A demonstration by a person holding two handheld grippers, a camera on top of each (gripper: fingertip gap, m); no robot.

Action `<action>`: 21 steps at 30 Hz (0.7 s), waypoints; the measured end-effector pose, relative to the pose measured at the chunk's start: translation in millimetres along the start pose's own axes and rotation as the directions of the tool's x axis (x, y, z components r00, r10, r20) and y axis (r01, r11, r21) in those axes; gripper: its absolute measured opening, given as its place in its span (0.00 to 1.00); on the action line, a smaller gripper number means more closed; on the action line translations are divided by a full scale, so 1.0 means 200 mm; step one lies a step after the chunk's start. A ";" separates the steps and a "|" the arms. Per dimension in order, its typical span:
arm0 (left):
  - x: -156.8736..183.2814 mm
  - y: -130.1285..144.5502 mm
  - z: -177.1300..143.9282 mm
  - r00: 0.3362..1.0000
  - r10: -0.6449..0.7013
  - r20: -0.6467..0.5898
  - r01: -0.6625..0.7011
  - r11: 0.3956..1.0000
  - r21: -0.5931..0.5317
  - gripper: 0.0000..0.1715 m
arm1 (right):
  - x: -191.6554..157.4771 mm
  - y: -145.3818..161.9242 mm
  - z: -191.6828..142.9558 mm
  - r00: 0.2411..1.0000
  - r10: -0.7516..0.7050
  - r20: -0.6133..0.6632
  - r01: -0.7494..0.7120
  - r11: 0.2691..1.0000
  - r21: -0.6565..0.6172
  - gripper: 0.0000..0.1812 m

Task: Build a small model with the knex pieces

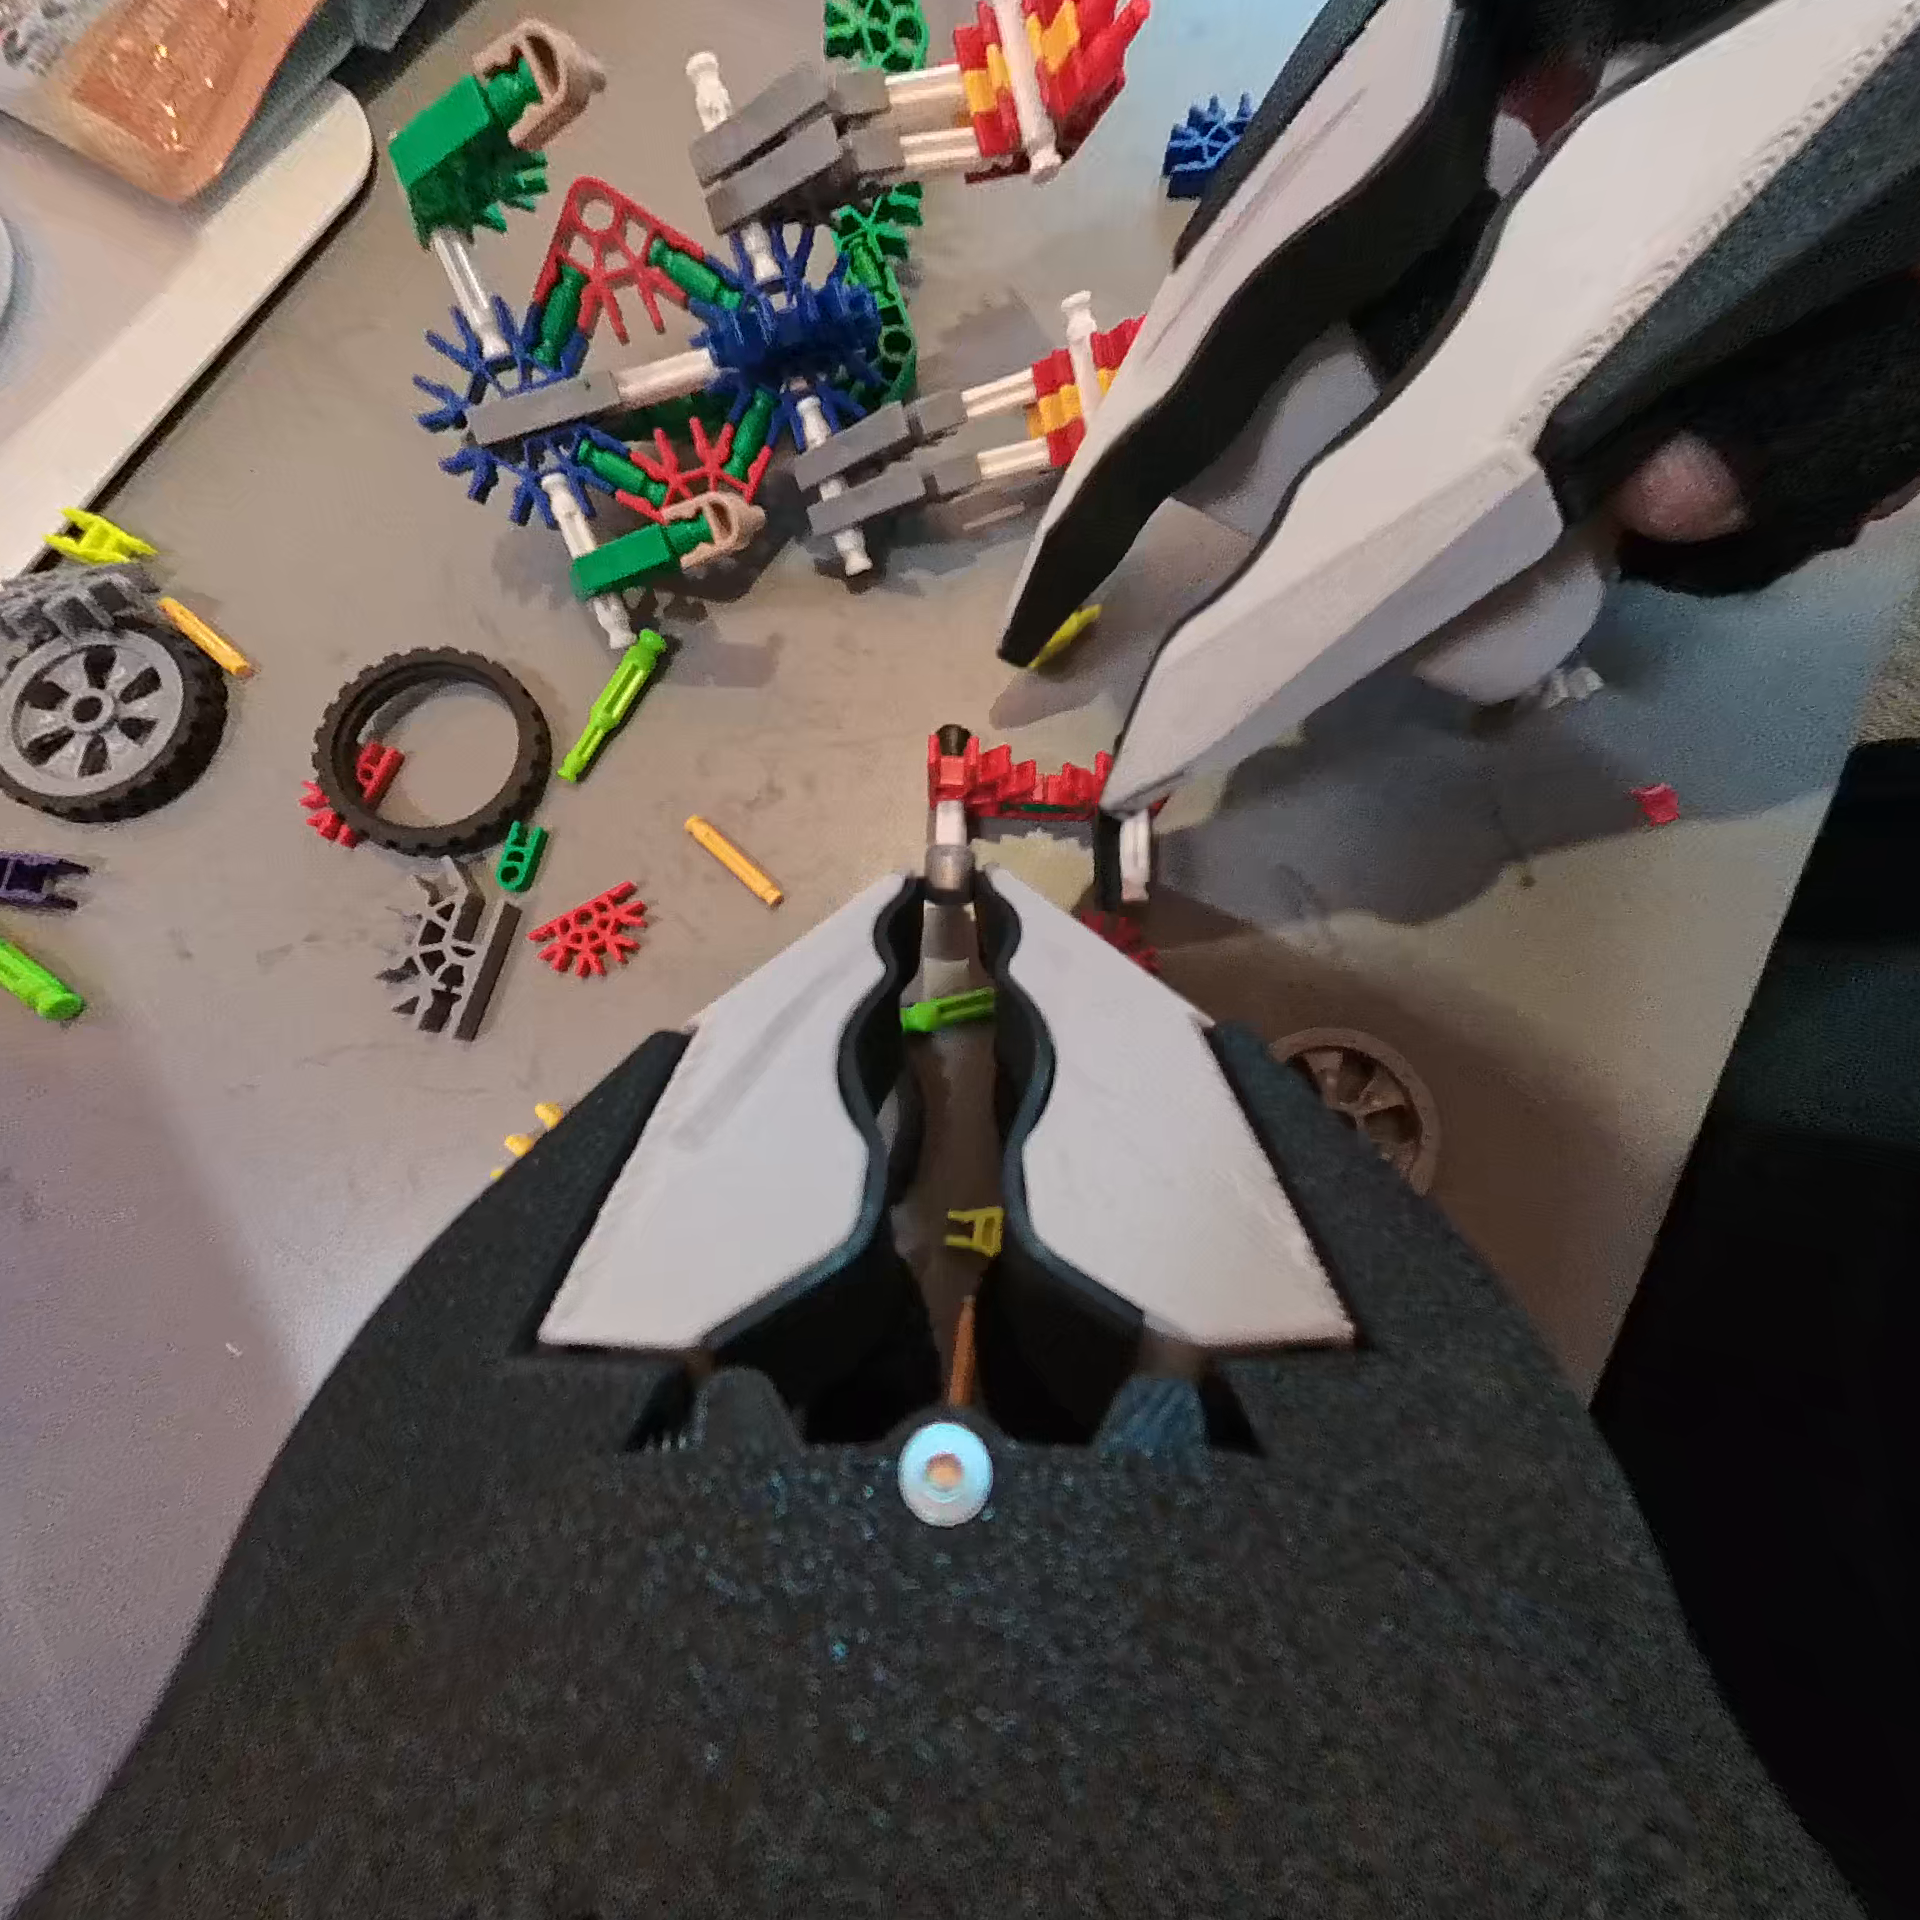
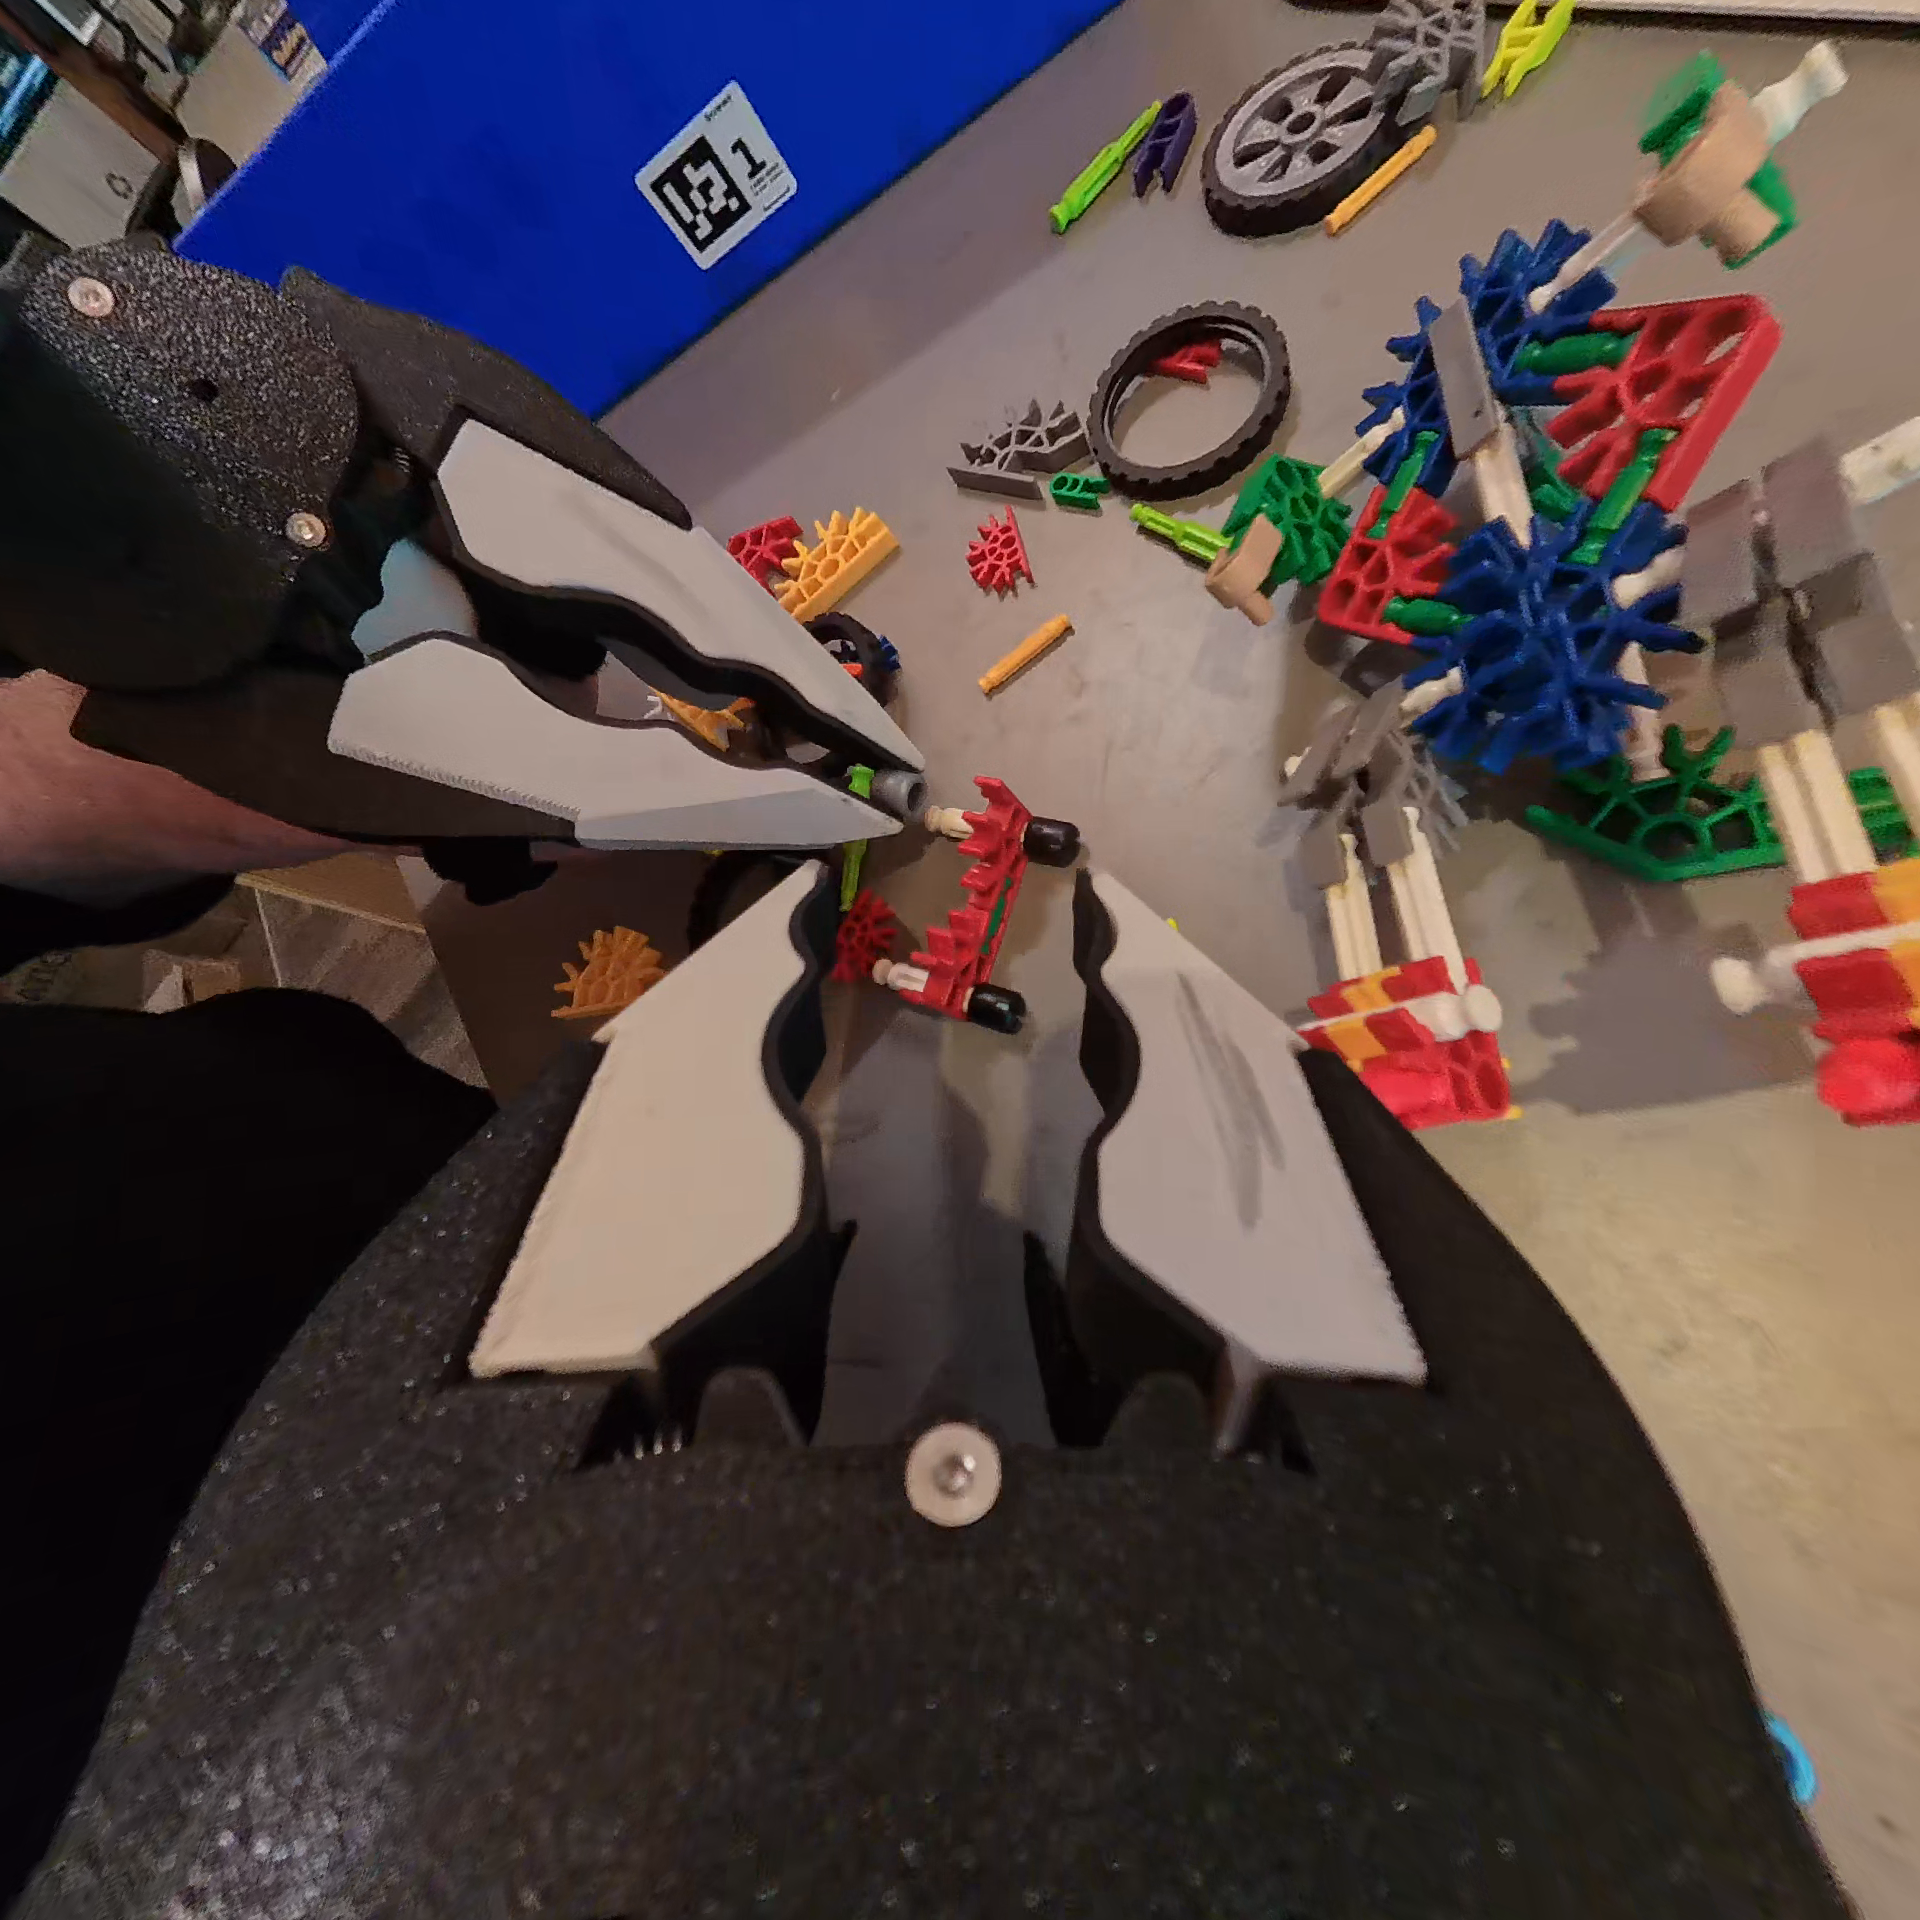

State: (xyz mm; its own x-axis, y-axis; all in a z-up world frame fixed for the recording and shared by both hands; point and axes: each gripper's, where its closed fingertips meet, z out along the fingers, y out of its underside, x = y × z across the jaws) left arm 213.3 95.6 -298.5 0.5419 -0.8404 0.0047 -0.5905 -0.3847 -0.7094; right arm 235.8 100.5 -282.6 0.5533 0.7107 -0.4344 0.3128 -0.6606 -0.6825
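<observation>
Your left gripper [image 2: 899,810] is clamped on a grey sleeve [image 2: 902,798], just beside the red piece [image 2: 977,914]. Your right gripper [image 2: 951,894] is spread apart around that piece.

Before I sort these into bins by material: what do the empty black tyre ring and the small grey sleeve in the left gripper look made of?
The black tyre ring looks like soft rubber: matte, with moulded tread knobs, though stiff plastic cannot be ruled out. The small grey sleeve, pinched at the tips of the left gripper, looks like hard moulded plastic: smooth, with a slight sheen and a clean round bore.
</observation>
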 end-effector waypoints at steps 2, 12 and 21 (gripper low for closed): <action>-0.02 0.01 -0.01 1.000 -0.003 0.020 0.003 1.000 -0.014 0.04 | 0.00 0.00 0.01 1.000 -0.024 -0.010 0.024 1.000 -0.005 0.25; 0.00 0.07 0.03 1.000 -0.021 0.011 0.022 0.996 -0.085 0.04 | -0.01 0.03 0.07 0.998 -0.051 0.021 0.052 0.997 -0.050 0.25; 0.00 0.05 0.04 1.000 -0.002 0.021 0.004 0.997 -0.075 0.04 | -0.04 0.04 0.09 0.997 -0.061 0.053 0.064 0.996 -0.061 0.25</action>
State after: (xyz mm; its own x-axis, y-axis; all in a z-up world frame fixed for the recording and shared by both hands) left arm 212.3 93.8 -312.2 0.5556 -0.8314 -0.0088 -0.6319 -0.4153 -0.6544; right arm 219.9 94.5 -294.6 0.4917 0.7614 -0.4225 0.3939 -0.6272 -0.6719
